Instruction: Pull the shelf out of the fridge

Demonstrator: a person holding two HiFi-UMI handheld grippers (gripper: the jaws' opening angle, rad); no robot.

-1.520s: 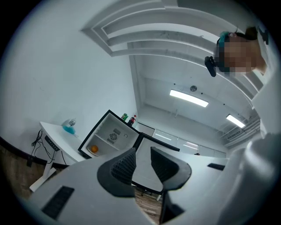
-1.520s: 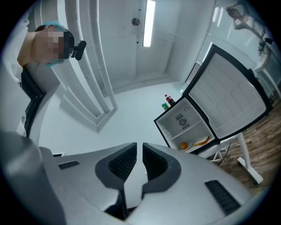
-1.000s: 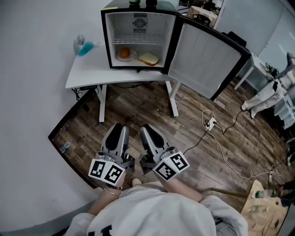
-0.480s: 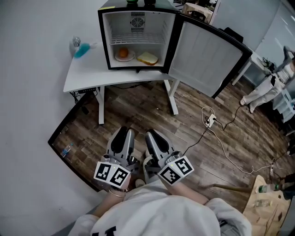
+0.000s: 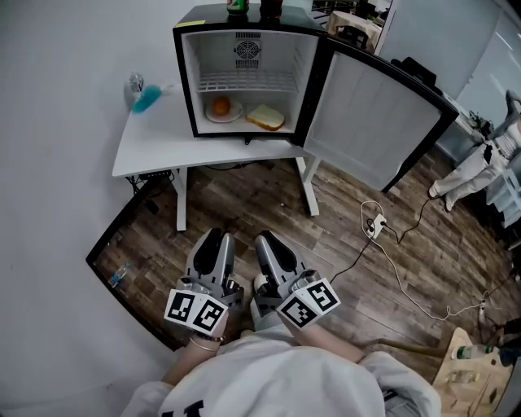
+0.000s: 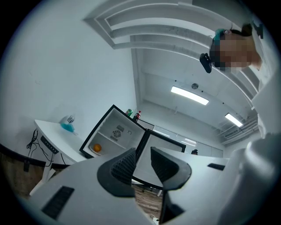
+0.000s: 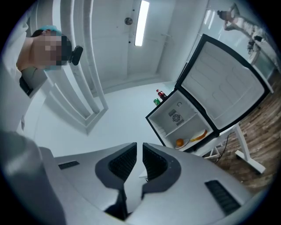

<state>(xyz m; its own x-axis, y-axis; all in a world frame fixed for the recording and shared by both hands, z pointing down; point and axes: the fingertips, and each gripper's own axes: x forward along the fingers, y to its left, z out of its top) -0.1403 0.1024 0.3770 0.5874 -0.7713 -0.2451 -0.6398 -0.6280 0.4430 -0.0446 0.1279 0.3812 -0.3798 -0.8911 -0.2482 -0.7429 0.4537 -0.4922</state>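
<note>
**Wire shelf (image 5: 247,81) seated in the open fridge (image 5: 189,81), both claws well apart from it**

The wire shelf is seen lying across the upper part of the fridge's white interior, at the top centre of the head view, just below the round fan grille on the back wall. Beneath it, on the fridge's bottom, a plate (image 5: 230,116) bearing an orange (image 5: 221,106) is set at the left and a slice of bread (image 5: 266,117) at the right. The fridge door (image 5: 366,122) is swung wide open toward the right of the frame. The fridge is carried on a white tabletop (image 5: 155,142), and at the upper left of that tabletop what may be a bottle of blue liquid (image 5: 147,98) is found, too blurred to be told surely. Two bottles (image 5: 269,8) are stood on the fridge's top.

The left claw (image 5: 216,238) and the right claw (image 5: 264,241) are held side by side at the lower centre of the frame, over the wooden floor (image 5: 244,204). In the left gripper view the left claw is shown slightly spread, with a narrow gap and nothing between its pads. In the right gripper view the right claw is shown pressed together, with nothing gripped. A white cable (image 5: 391,261) is trailed across the floor at the right
</note>
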